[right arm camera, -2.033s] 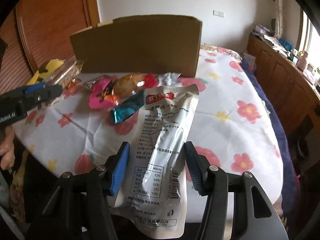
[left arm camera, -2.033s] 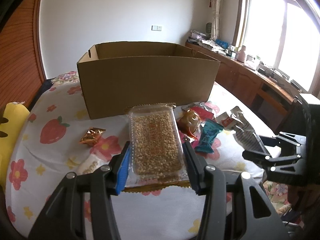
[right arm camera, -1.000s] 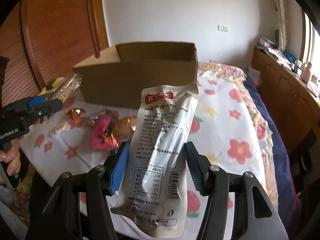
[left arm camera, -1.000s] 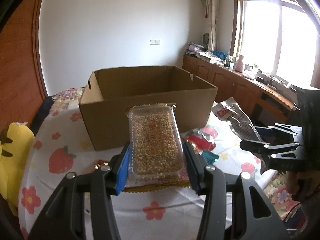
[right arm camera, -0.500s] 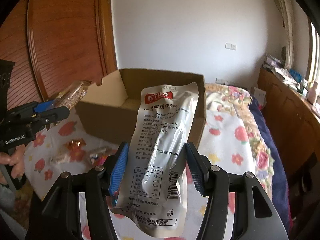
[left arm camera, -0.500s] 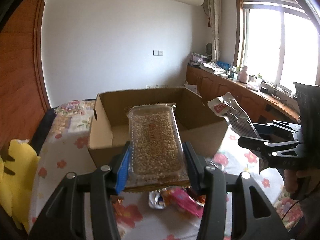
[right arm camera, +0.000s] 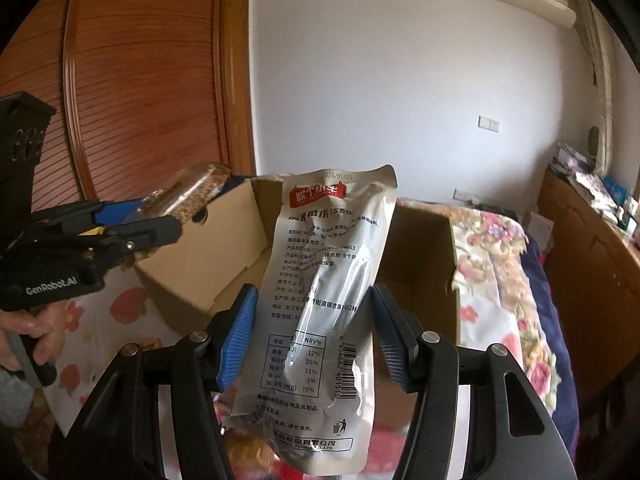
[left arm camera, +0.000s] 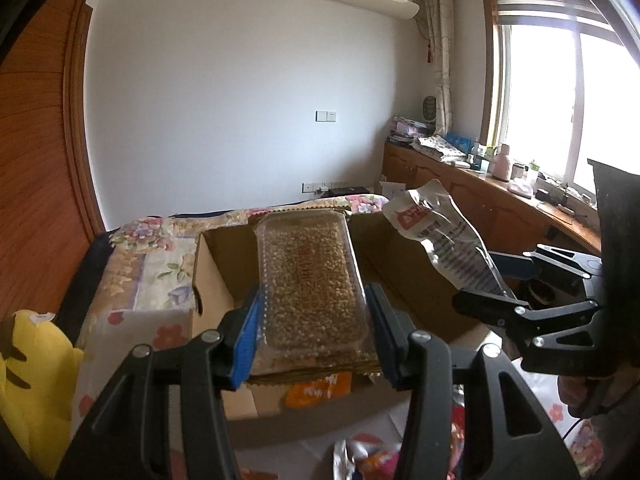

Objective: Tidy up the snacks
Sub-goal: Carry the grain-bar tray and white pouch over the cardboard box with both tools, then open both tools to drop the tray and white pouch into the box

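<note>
The left claw (left arm camera: 312, 332) is clamped on a clear tray (left arm camera: 310, 280) of puffed grain, its blue pads pressed against the tray's two long sides, and the tray sticks forward over the open box (left arm camera: 404, 276). The right claw (right arm camera: 312, 332) is clamped on a silver pouch (right arm camera: 324, 308) with a red label at the top and a nutrition table and barcode lower down; the pouch stands nearly upright between the pads, its top reaching over the box's near wall (right arm camera: 420, 264). In the left wrist view the right claw shows at the right edge, holding the pouch slanted above the box's right side, with a hand (left arm camera: 580, 396) partly seen under its handle. In the right wrist view the left claw comes in from the left, with the tray held above the box's left corner and a hand (right arm camera: 28, 340) gripping its handle. The box sits on a floral cloth (right arm camera: 492, 256); what is under the cloth is hidden, possibly a counter or a bed. An orange packet (left arm camera: 318, 390) shows just under the tray, and I cannot tell whether it lies inside the box. More wrappers (left arm camera: 372, 456) lie on the cloth in front of the box, blurred. A yellow plush toy (left arm camera: 32, 360) sits at the left edge.
</note>
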